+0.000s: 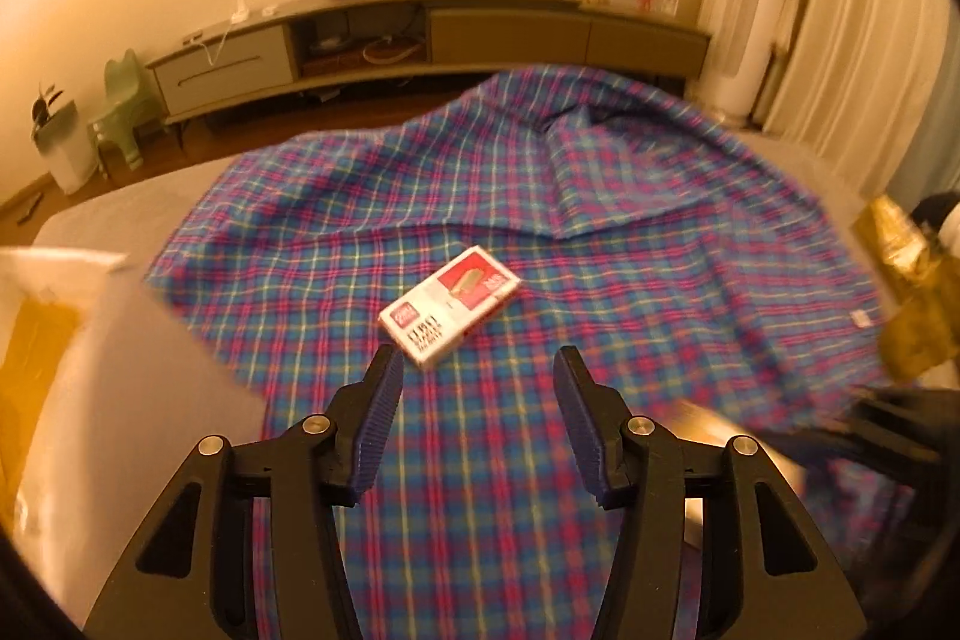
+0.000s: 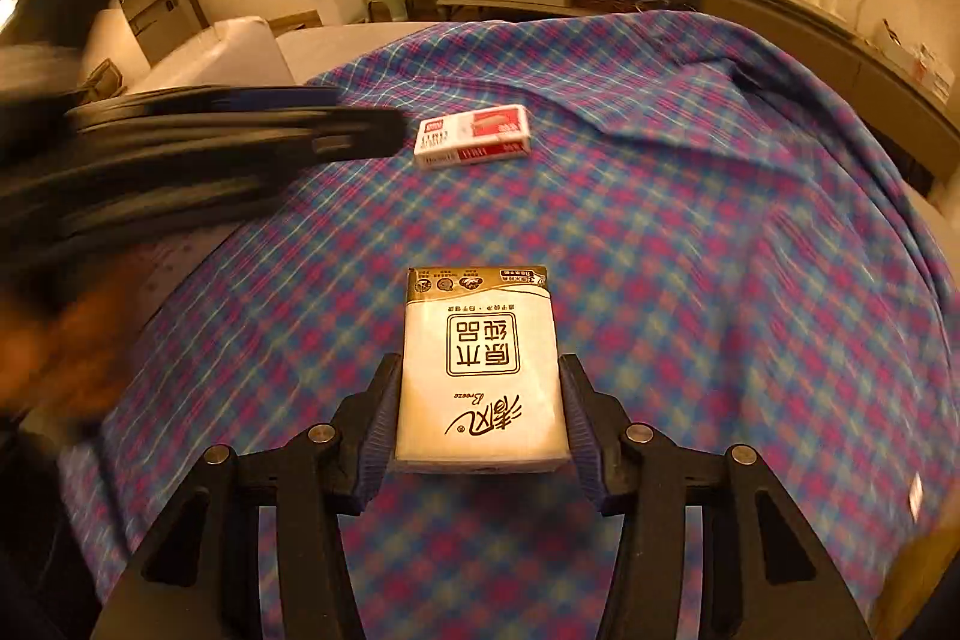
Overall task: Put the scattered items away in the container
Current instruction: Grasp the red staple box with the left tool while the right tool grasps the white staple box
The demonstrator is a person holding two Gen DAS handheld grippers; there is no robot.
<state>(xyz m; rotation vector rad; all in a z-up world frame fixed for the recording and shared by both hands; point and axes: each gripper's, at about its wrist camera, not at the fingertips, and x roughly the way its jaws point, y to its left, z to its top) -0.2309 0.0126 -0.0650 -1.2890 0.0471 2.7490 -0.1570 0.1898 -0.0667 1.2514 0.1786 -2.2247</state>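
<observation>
A small red and white box (image 1: 451,301) lies on a blue and pink plaid cloth (image 1: 600,232). My left gripper (image 1: 477,361) is open and empty, its tips just short of the box. It shows blurred in the right wrist view (image 2: 240,130), left of the box (image 2: 472,135). My right gripper (image 2: 480,370) is shut on a white and gold tissue pack (image 2: 480,370), held above the cloth (image 2: 690,220). The pack shows at the right edge of the left wrist view (image 1: 906,292). A white container (image 1: 54,316) with a yellowish inside stands at the left.
The cloth covers a grey table (image 1: 108,214). A long grey TV cabinet (image 1: 420,34) lines the far wall, with a green child's chair (image 1: 123,106) and a white bin (image 1: 63,148) to its left. Curtains (image 1: 840,10) hang at the right.
</observation>
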